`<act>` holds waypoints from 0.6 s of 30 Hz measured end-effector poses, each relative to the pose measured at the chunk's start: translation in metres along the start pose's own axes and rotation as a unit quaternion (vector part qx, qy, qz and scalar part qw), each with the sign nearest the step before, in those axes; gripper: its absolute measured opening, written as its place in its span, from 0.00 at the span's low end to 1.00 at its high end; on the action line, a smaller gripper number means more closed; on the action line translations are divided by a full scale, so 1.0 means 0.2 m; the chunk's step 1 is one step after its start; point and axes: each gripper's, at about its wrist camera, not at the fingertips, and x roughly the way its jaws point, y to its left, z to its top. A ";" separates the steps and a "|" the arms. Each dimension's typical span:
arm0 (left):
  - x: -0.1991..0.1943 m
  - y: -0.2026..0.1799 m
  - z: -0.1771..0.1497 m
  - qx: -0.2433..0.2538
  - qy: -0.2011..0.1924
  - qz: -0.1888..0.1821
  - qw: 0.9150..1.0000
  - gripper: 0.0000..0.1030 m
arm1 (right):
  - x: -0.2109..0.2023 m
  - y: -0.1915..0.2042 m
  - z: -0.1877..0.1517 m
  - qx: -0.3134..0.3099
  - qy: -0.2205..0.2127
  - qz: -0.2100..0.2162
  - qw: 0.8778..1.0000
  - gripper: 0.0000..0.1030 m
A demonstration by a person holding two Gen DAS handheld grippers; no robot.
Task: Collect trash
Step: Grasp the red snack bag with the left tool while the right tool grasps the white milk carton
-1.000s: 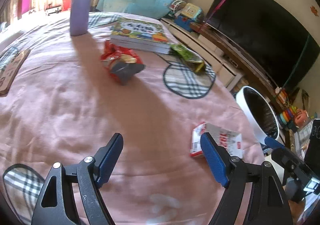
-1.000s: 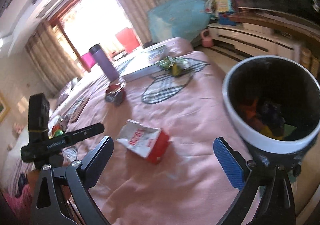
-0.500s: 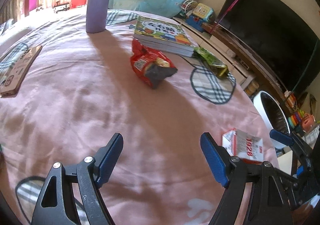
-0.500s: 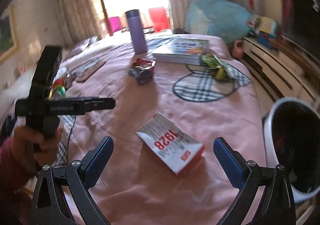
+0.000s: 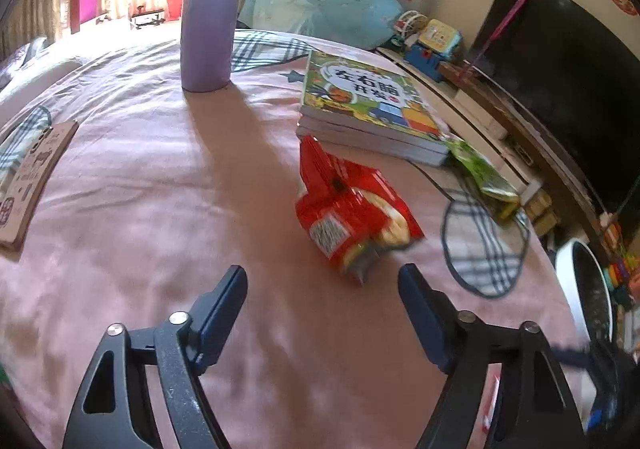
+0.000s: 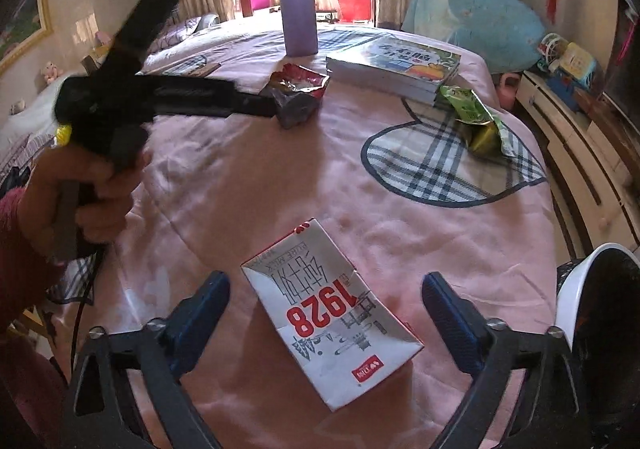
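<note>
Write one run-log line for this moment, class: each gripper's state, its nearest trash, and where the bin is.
left gripper: open, red snack bag ahead | right gripper: open, milk carton between fingers, untouched | bin: beside bed, right

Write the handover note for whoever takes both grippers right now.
Left gripper: open, empty, aimed at the red snack bag lying just ahead on the pink bedspread.
Right gripper: open, empty, straddling the flattened milk carton without touching it.
Green wrapper lies beside the books.
White bin stands at the bed's right edge; its contents are too dark to read here.
Done: nothing in hand.
Left: carton, red bag, green wrapper into the bin.
</note>
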 end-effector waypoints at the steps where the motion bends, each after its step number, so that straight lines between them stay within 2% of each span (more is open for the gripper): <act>1: 0.03 0.00 0.01 -0.002 0.000 0.002 1.000 0.60 | 0.01 0.01 -0.01 0.001 0.002 -0.001 1.000 0.76; 2: 0.05 0.00 0.01 -0.002 0.005 -0.002 1.000 0.46 | 0.01 0.01 -0.01 0.004 0.003 -0.003 1.000 0.75; 3: 0.08 -0.01 0.01 -0.001 0.009 -0.006 1.000 0.31 | 0.00 0.01 -0.01 0.005 0.000 -0.008 1.000 0.66; 4: 0.10 -0.01 0.01 0.002 0.014 -0.010 1.000 0.24 | 0.00 0.01 -0.02 0.008 -0.004 -0.017 1.000 0.56; 6: 0.11 -0.02 0.01 0.006 0.014 -0.010 1.000 0.12 | -0.02 0.00 -0.03 0.022 -0.009 -0.037 0.999 0.49; 8: 0.10 -0.03 -0.01 0.012 0.012 -0.020 1.000 0.06 | -0.06 -0.03 -0.05 0.058 -0.023 -0.040 0.997 0.46; 13: -0.01 -0.08 -0.10 0.017 0.008 -0.046 0.999 0.04 | -0.16 -0.11 -0.12 0.146 -0.054 -0.017 0.988 0.46; 18: -0.12 -0.16 -0.21 0.037 0.014 -0.074 0.997 0.04 | -0.26 -0.13 -0.17 0.187 -0.081 -0.017 0.979 0.46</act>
